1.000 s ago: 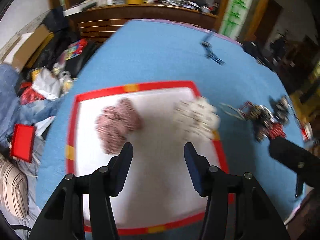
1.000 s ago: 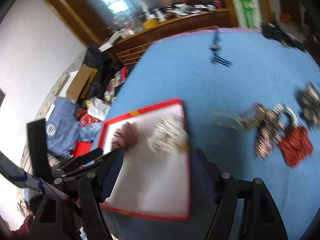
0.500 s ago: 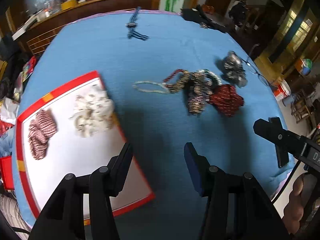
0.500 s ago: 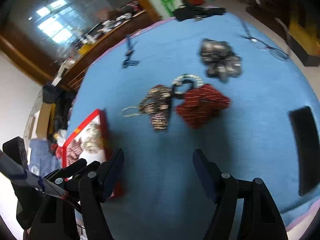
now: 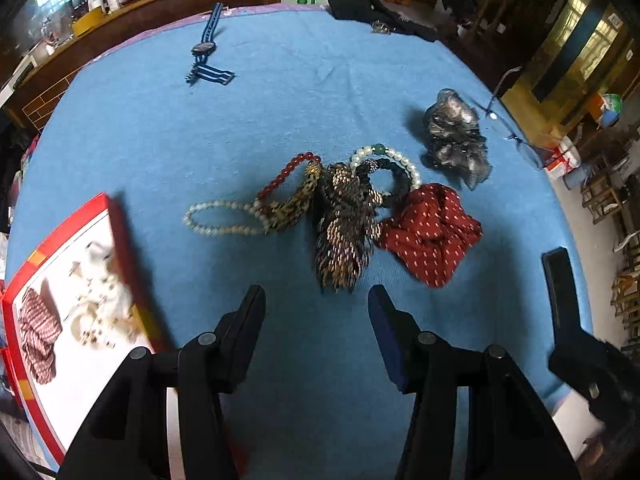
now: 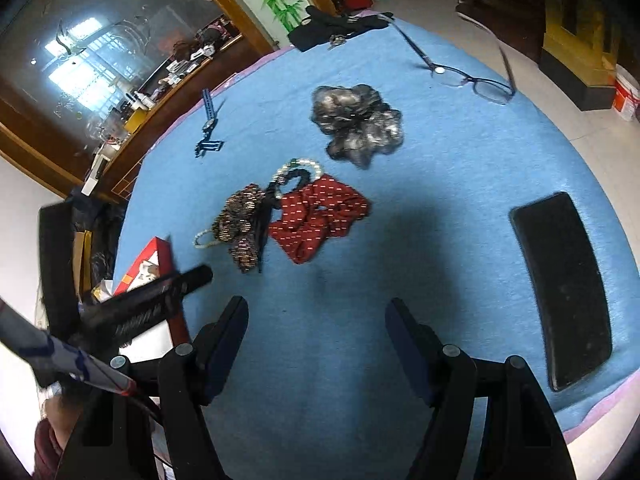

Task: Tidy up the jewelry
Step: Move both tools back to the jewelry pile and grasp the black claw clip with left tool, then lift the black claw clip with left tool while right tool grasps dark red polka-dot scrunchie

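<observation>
A heap of jewelry and hair ties lies mid-table on the blue cloth: a brown sequinned scrunchie (image 5: 344, 224), a red dotted scrunchie (image 5: 430, 234), a pale bead bracelet (image 5: 218, 218), a red bead bracelet (image 5: 282, 176), a pearl bracelet (image 5: 386, 154). A grey scrunchie (image 5: 454, 138) sits apart behind them. My left gripper (image 5: 316, 302) hangs open and empty just in front of the brown scrunchie. My right gripper (image 6: 316, 312) is open and empty, short of the red dotted scrunchie (image 6: 318, 216). A red-rimmed white tray (image 5: 116, 240) at the left holds a striped scrunchie (image 5: 38, 334) and a white one (image 5: 102, 296).
A blue watch (image 5: 206, 50) lies at the far side of the table. Glasses (image 6: 474, 82) rest at the far right, and a black case (image 6: 562, 280) lies near the right edge. Dark clothing (image 6: 332, 26) sits on the far edge. Cluttered shelves stand behind.
Both grippers swung right, away from the tray toward the jewelry heap. The tray slid to the left edge of the left wrist view, and the heap came close in front of the left gripper.
</observation>
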### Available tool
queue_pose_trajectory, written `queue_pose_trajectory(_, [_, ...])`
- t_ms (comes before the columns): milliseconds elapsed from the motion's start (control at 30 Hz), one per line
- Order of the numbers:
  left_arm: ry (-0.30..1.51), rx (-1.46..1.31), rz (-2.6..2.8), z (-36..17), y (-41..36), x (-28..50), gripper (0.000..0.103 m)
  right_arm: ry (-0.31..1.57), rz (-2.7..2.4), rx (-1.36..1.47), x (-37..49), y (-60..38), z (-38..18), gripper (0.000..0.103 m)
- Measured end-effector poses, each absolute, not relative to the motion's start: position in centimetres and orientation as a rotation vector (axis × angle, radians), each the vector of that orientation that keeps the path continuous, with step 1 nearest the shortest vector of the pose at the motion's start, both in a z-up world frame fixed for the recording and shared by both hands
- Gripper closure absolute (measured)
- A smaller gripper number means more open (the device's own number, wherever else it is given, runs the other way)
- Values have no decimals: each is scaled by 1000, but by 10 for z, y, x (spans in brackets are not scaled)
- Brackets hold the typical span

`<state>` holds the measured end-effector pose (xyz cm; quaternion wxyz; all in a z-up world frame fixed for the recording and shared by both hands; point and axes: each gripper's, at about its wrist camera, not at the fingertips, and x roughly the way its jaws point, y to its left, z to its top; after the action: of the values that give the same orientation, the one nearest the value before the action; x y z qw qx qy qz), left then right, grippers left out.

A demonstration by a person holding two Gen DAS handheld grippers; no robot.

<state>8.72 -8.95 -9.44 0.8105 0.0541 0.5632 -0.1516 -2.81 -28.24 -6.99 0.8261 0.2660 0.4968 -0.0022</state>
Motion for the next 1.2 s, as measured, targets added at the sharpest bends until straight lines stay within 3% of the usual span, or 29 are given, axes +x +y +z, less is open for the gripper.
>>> queue_pose_trajectory(633, [1238, 176, -271, -145, -135, 145, 52, 1073, -22, 574, -35, -310, -78, 27])
queue_pose_trajectory(700, [1226, 174, -289, -145, -135, 142, 72, 1079, -20, 568, -31, -310, -80, 27])
queue_pose_trajectory(800, [1212, 189, -314, -143, -132, 134, 79, 1086, -18, 570, -24, -309, -83, 27])
queue_pose_trajectory(1200, [1154, 113, -369, -101, -86, 76, 81, 1141, 34, 446, 53, -275, -110, 24])
